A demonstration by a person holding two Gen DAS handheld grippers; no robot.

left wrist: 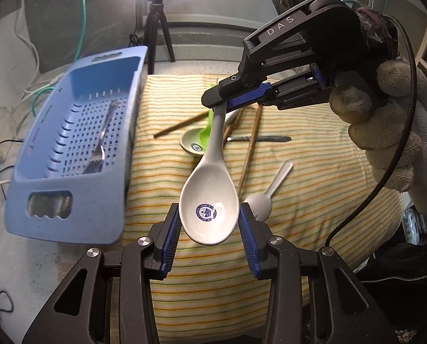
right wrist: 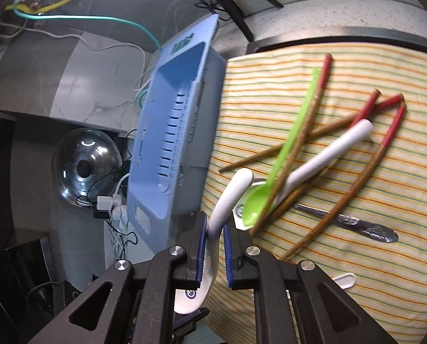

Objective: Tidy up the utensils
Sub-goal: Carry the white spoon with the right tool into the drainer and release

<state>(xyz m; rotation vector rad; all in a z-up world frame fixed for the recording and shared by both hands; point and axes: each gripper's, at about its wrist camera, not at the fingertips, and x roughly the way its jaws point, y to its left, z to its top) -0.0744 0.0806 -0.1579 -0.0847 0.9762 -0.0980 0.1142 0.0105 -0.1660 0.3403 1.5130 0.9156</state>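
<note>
A blue perforated basket (left wrist: 70, 154) is sitting at the left, beside a striped cloth (left wrist: 271, 272), and a metal fork (left wrist: 100, 146) is lying along its floor. Right of the basket and raised above the cloth, a white ceramic spoon (left wrist: 210, 200) is hanging between two tools. The left gripper (left wrist: 209, 223) is bracketing the spoon's bowl, its jaws moderately open with both pads at or almost at the bowl's rim; whether they are pressing cannot be told. Farther from the basket, the right gripper (left wrist: 217, 100), held in a gloved hand (left wrist: 385, 143), is pinching the handle near its end, jaws nearly together. The spoon's long axis is running roughly parallel to the basket's long side, hollow facing up, handle pointing away from the left camera. To hand over well, the left jaws probably need to close firmly on the slippery bowl before the right ones let go. Beyond the spoon, away from the basket, a green spoon (right wrist: 282, 154), another white spoon (right wrist: 328, 154), chopsticks (right wrist: 354, 180), a metal utensil (right wrist: 351, 220) and a small white spoon (left wrist: 268, 195) are waiting.
</note>
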